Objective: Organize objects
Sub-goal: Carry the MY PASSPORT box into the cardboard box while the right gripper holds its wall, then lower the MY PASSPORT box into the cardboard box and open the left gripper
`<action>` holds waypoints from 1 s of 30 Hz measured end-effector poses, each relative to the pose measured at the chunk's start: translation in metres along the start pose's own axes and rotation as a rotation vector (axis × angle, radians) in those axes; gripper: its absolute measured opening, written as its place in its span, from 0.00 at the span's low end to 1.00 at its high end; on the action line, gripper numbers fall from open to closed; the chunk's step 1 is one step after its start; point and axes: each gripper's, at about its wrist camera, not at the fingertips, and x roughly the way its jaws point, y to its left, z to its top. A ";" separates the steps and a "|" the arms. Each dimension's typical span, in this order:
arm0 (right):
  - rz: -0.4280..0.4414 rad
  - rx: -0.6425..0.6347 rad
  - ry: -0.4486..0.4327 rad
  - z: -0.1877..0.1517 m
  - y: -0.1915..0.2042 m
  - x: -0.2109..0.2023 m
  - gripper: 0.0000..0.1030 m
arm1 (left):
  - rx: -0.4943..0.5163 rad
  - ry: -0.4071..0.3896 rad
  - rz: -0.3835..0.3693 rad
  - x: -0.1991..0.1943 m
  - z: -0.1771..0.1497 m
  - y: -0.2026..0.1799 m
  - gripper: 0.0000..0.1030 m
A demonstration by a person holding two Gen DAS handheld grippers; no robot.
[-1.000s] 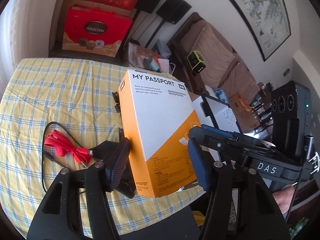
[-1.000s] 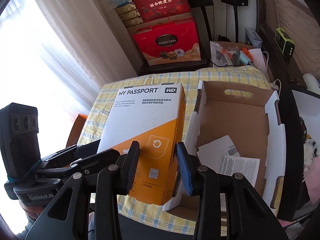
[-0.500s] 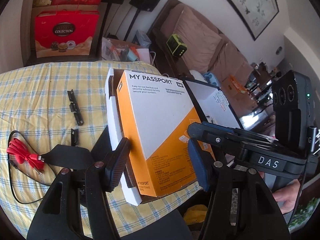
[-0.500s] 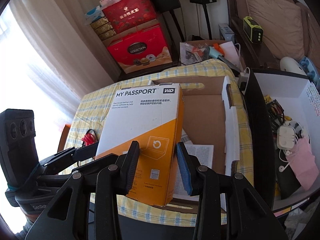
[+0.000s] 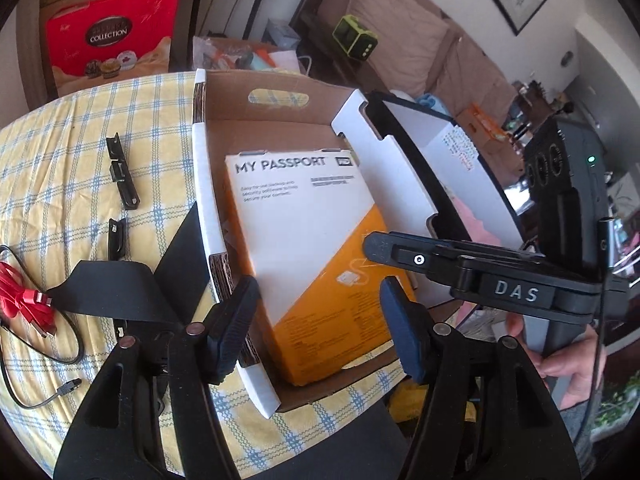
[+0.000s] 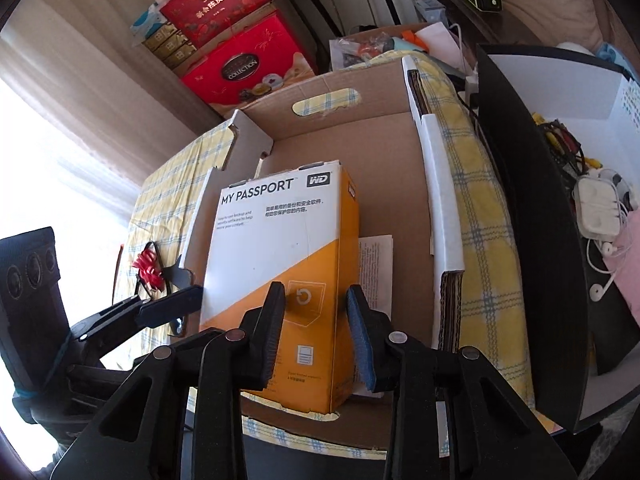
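With my left gripper [image 5: 316,336] jaws opening off the My Passport box [image 6: 280,264] and my right gripper [image 6: 316,334] jaws closing on it, it could tip against the cardboard tray [image 5: 208,184] wall.

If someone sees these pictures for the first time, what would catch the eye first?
First the white and orange My Passport box, lying in the open cardboard tray on the yellow checked tablecloth. The left hand-held gripper is opening around its near end. To the left lies a bright red cable bundle.
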 end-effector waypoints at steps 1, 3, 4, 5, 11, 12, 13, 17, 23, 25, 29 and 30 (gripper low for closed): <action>0.012 0.003 -0.001 0.000 0.000 0.001 0.32 | -0.007 -0.015 -0.006 -0.007 0.000 0.001 0.71; 0.019 0.005 -0.004 -0.002 0.000 0.001 0.32 | -0.018 -0.060 -0.006 -0.023 0.003 0.004 0.78; 0.022 0.006 -0.005 -0.002 0.000 0.001 0.33 | -0.024 -0.079 -0.013 -0.030 0.004 0.007 0.78; 0.026 0.007 -0.003 -0.002 0.000 0.001 0.33 | -0.036 -0.094 -0.016 -0.036 0.004 0.010 0.79; -0.055 0.028 -0.041 0.000 -0.008 -0.009 0.45 | -0.101 -0.086 0.030 -0.035 0.009 0.036 0.79; -0.074 0.033 -0.047 0.001 -0.010 -0.010 0.45 | -0.107 -0.077 0.024 -0.032 0.009 0.038 0.79; -0.068 0.041 -0.043 0.001 -0.012 -0.010 0.45 | -0.107 -0.069 0.022 -0.029 0.007 0.040 0.79; -0.027 0.087 -0.009 0.001 -0.015 -0.001 0.56 | -0.091 -0.046 0.025 -0.018 0.004 0.036 0.79; -0.025 0.160 -0.003 0.005 -0.010 0.003 0.75 | -0.055 -0.019 0.029 -0.010 0.004 0.025 0.79; -0.042 0.174 0.002 0.008 -0.007 0.005 0.79 | -0.049 -0.013 0.028 -0.008 0.003 0.024 0.79; -0.091 0.203 0.035 0.012 -0.003 0.013 0.81 | -0.048 0.006 0.017 -0.003 0.001 0.023 0.79; -0.101 0.206 0.050 0.014 -0.001 0.016 0.84 | -0.050 0.011 0.008 -0.001 0.001 0.023 0.79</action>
